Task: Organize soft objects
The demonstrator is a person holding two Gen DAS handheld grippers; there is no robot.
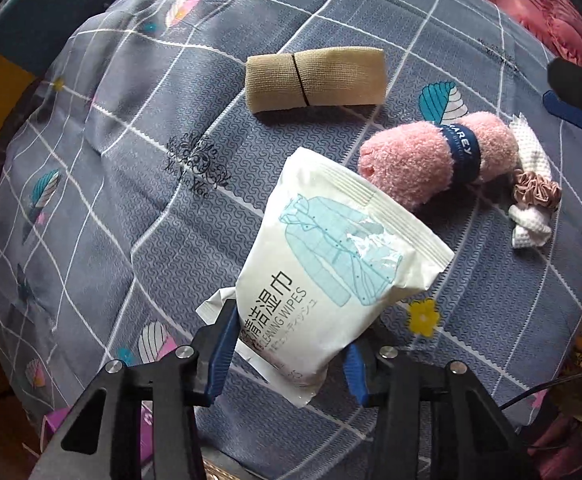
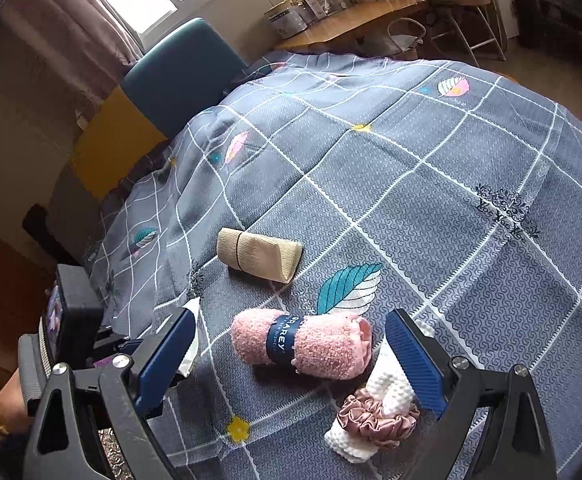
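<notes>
My left gripper is shut on a white pack of cleaning wipes and holds it tilted above the grey checked bedspread. A rolled pink towel with a blue band lies just beyond the pack, right of centre. A beige rolled bandage lies farther back. A white knitted cloth held by a dusty-pink scrunchie lies at the right. My right gripper is open, hovering over the pink towel, with the white cloth and scrunchie by its right finger. The bandage lies beyond.
A teal chair back and a yellow board stand at the bed's far left edge. A wooden desk with containers is behind the bed. A pink quilt lies at the far right. A purple box sits lower left.
</notes>
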